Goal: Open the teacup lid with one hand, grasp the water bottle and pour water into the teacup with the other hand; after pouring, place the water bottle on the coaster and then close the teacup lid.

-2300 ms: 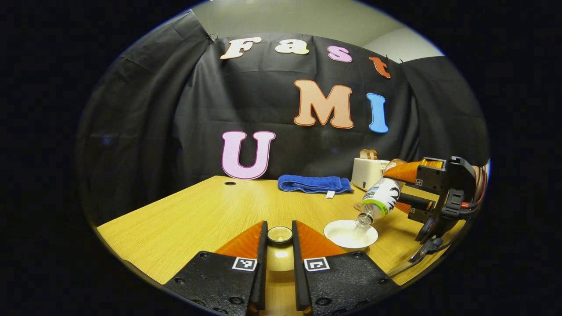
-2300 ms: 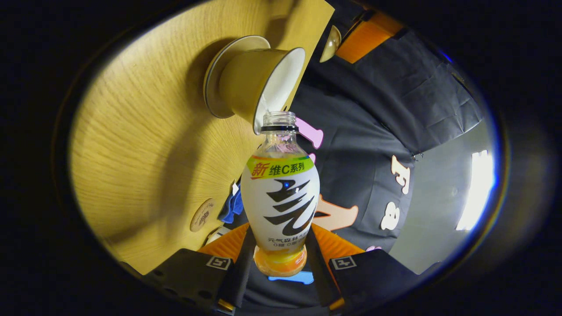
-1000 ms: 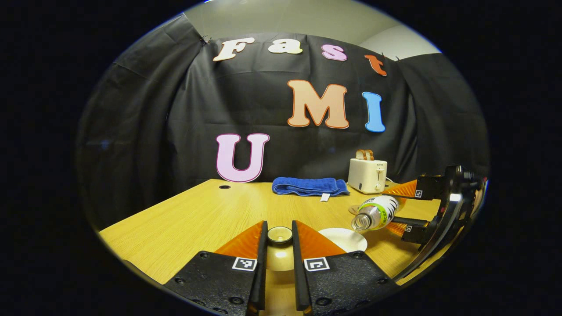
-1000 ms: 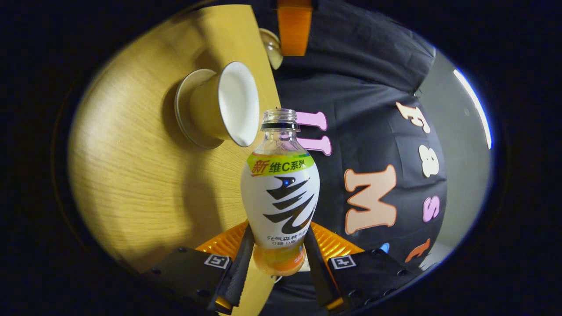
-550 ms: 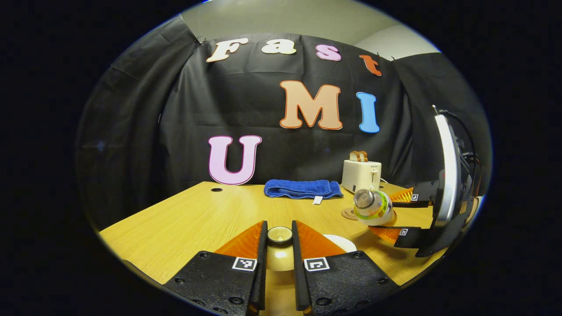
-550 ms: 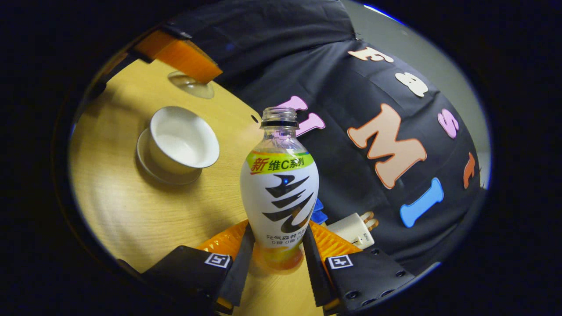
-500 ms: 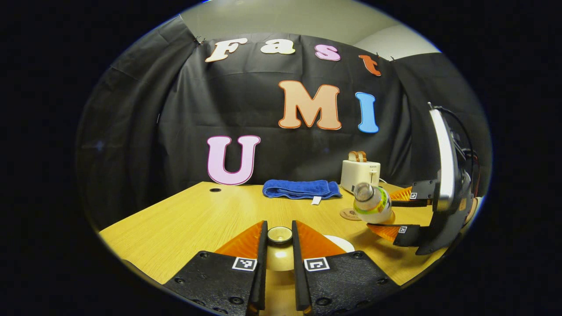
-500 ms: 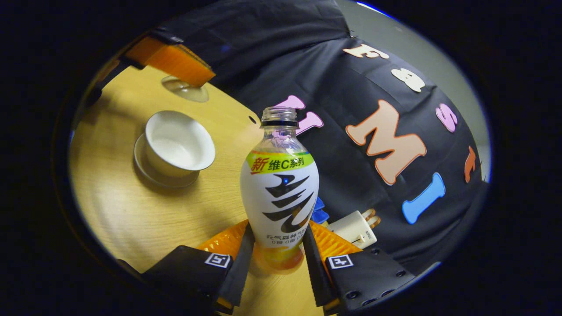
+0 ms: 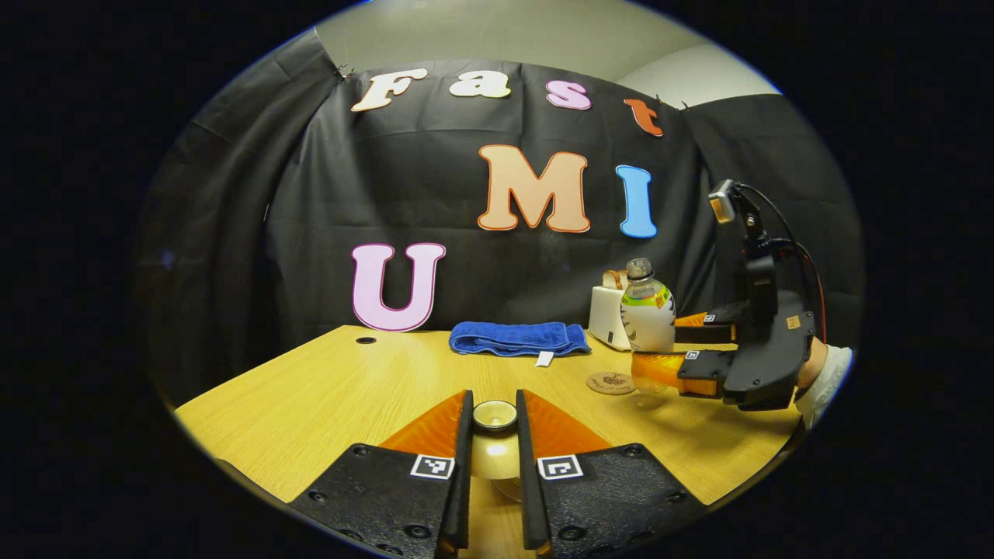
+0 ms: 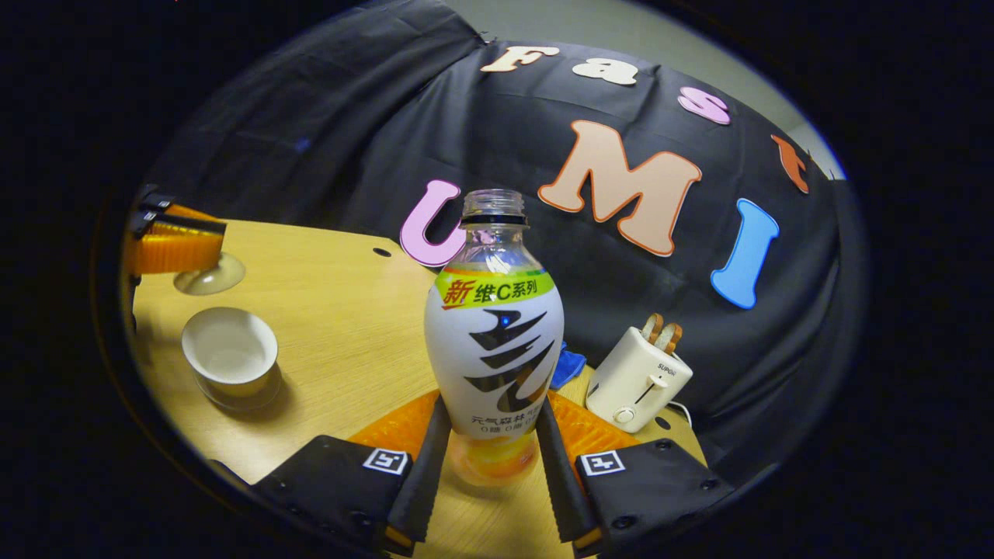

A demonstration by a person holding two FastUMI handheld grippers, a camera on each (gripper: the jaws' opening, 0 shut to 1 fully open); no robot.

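Note:
My left gripper [image 9: 495, 401] is shut on the knob of the beige teacup lid [image 9: 495, 460], which it holds above the table. In the right gripper view the lid [image 10: 210, 275] hangs beyond the open white teacup [image 10: 231, 348], which stands on its saucer at the left. The uncapped water bottle [image 10: 495, 349] stands upright with my right gripper [image 10: 493, 413] shut on its lower body. From the left gripper view the bottle [image 9: 647, 318] and right gripper [image 9: 669, 345] hang low, just right of the round coaster [image 9: 611, 383].
A white toaster [image 10: 638, 378] holding bread stands at the back right of the wooden table [image 9: 349, 388], close behind the bottle. A folded blue towel [image 9: 516, 338] lies along the back edge. A hand in a white sleeve [image 9: 825, 371] holds the right gripper.
The bottle has swung from tilted over the teacup to upright and moved away from the cup toward the coaster. My left gripper has kept the lid raised.

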